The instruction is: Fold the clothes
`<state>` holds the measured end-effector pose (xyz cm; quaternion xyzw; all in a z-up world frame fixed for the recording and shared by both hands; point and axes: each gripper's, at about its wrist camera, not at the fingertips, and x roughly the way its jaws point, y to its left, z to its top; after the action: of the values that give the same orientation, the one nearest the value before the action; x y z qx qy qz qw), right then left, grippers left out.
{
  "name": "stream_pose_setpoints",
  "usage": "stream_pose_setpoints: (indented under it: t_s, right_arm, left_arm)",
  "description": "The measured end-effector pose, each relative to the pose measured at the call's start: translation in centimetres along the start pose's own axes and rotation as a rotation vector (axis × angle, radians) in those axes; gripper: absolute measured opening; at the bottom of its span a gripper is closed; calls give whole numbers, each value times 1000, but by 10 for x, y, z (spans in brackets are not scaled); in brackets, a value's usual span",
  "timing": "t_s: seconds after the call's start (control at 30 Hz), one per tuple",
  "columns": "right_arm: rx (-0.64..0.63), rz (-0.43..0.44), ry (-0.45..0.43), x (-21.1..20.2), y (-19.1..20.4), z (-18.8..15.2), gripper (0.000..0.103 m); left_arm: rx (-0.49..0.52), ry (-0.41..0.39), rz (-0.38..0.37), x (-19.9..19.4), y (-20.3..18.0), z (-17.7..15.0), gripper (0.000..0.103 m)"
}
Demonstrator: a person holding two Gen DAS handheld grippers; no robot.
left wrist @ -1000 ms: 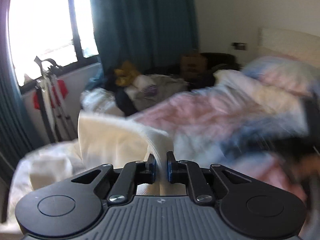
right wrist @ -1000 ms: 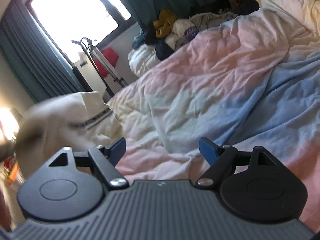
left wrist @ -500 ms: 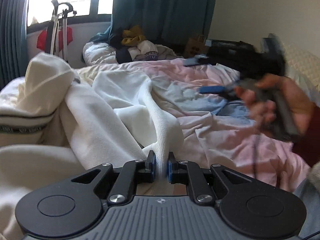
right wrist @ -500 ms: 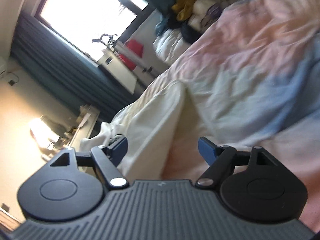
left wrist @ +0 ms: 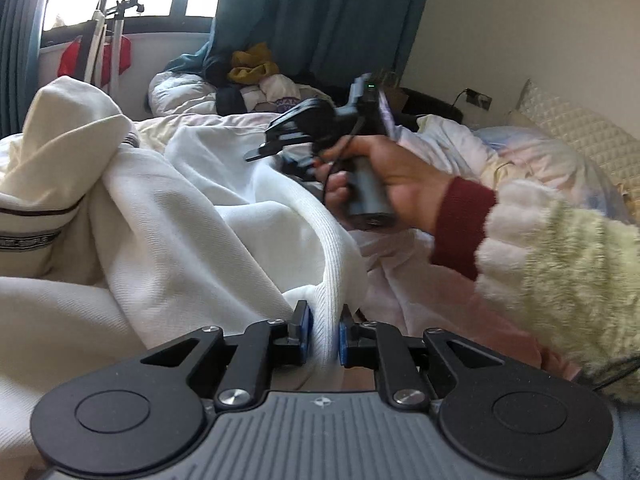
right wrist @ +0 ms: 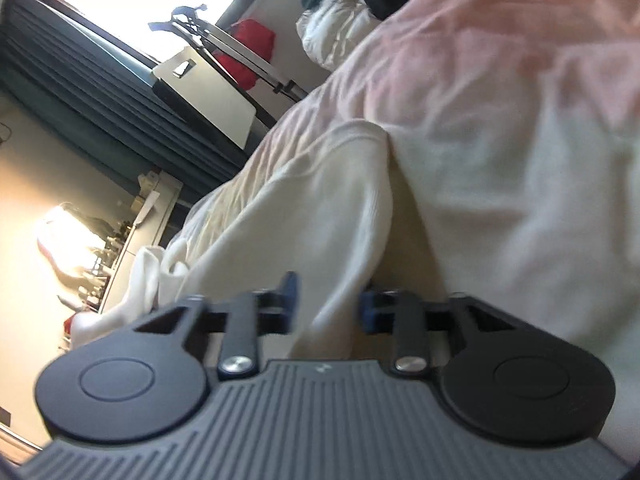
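Left wrist view. The left claw (left wrist: 323, 334) is clamped on the ribbed hem of a white sweater (left wrist: 208, 216), which spreads away from it over the bed (left wrist: 460, 292). The garment lies rumpled, with one cream lump bearing a dark striped band (left wrist: 32, 236) raised on the far left of the sweater. Beyond the sweater's upper edge, a hand (left wrist: 392, 178) in a fuzzy sleeve (left wrist: 560, 280) carries the right claw (left wrist: 264, 148), which points towards the sweater's far side. Half a second ago this hand was blurred and stood further to the right of the sweater; it now sits sharper and closer to the cloth. The left grip on the hem is unchanged over the last second.

Right wrist view. The right claw (right wrist: 328, 300) has a fold of the same white sweater (right wrist: 320, 208) lying between its blue pads (right wrist: 290, 290), with a gap visible on each side of the cloth, so it is parted and not yet pinching. The picture is blurred. Half a second ago the pads were wider apart and the fold lay ahead of them; they have since narrowed around it.

Judgement: the second hold on the sweater is being taken. With two points held, the sweater could be lifted and spread flat on the bed for folding; it is not yet folded.
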<state>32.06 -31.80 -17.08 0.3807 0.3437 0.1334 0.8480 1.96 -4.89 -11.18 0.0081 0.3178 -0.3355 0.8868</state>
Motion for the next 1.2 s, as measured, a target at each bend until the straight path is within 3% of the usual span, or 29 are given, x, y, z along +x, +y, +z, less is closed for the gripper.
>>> stream_pose_setpoints:
  t_s: [0.07,0.17,0.43,0.57,0.73,0.87,0.97,1.07,1.2]
  right_arm:
    - [6,2,-46,-16,1,5,9]
    - [19,2,-125,-49,1,13,8]
    - [55,4,-335,-137,3,35,7]
    - [46,-119,-501,-224,-13,17,7]
    - [200,-221,-640,-307,-68,-25,7]
    - [318,-339,-668,-335,-108,-62,7]
    - [396,-468,-593,-326,-132,-76,7]
    - [390,-561,-528,-316,-136,-78,7]
    - [333,-636,-520,-312,-130,-79,7]
  left_arm:
    - [-1,15,-12,6,2,1,15]
    - [51,-18,-36,5,-3,2,16]
    - [60,-28,16,0,-11,-1,18]
    - [52,-78,-21,-12,-16,4,21]
    - [110,-102,-41,-22,-34,4,22]
    - [150,-71,-67,-20,-44,-3,22]
    - [146,-51,-79,-25,-50,-9,25]
    - [20,-35,-108,-39,-37,-8,29]
    - [-349,-41,-90,-71,13,-12,41]
